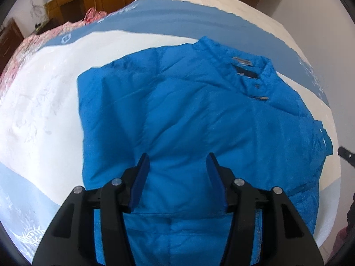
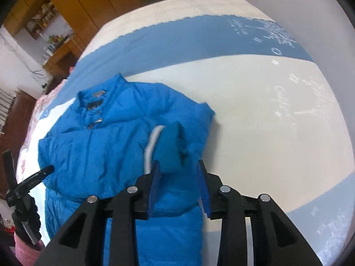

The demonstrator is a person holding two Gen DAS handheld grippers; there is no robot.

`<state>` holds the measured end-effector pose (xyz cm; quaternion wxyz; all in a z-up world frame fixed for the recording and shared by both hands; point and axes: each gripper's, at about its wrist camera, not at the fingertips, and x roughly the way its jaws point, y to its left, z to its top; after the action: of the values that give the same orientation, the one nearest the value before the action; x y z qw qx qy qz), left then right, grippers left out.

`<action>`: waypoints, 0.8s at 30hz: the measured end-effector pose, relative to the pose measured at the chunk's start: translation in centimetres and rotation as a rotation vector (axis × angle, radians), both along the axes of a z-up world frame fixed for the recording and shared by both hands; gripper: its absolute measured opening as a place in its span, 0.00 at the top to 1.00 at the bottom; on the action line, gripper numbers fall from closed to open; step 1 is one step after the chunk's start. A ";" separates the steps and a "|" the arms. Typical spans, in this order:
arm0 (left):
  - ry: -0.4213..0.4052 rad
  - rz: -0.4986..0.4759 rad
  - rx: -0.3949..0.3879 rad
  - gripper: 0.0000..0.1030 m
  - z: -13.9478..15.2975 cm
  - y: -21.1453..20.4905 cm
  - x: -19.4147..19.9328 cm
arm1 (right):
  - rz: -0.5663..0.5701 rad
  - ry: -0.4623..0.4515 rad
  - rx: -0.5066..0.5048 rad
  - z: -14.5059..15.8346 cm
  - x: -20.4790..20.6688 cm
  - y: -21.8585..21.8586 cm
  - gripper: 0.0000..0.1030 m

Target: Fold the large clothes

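Observation:
A bright blue puffer jacket (image 1: 188,110) lies front up on the bed, its collar (image 1: 244,66) at the far right. My left gripper (image 1: 178,164) hangs open just above the jacket's lower body, with nothing between its blue pads. In the right wrist view the jacket (image 2: 99,144) has one sleeve folded in across its front. The sleeve's cuff (image 2: 170,144), with a white lining, ends at the tips of my right gripper (image 2: 178,166). Those jaws stand apart and do not press on the cuff.
The bed cover (image 2: 266,122) is white with blue bands, with bare white cover to the right of the jacket. Pink floral bedding (image 1: 20,55) lies at the far left. Wooden cabinets (image 2: 73,4) stand behind the bed. A gloved hand (image 2: 24,217) holds the other gripper at the left edge.

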<state>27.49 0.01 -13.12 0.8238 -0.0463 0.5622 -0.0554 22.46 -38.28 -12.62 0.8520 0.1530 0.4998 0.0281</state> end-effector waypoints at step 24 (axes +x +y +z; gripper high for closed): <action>0.033 -0.024 0.008 0.48 -2.3 -0.5 0.4 | 0.040 0.078 -0.040 -5.8 2.6 2.8 0.67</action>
<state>27.90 -0.48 -15.44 0.8140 -0.0370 0.5763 -0.0622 25.01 -35.48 -18.42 0.8339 0.1269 0.5363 0.0290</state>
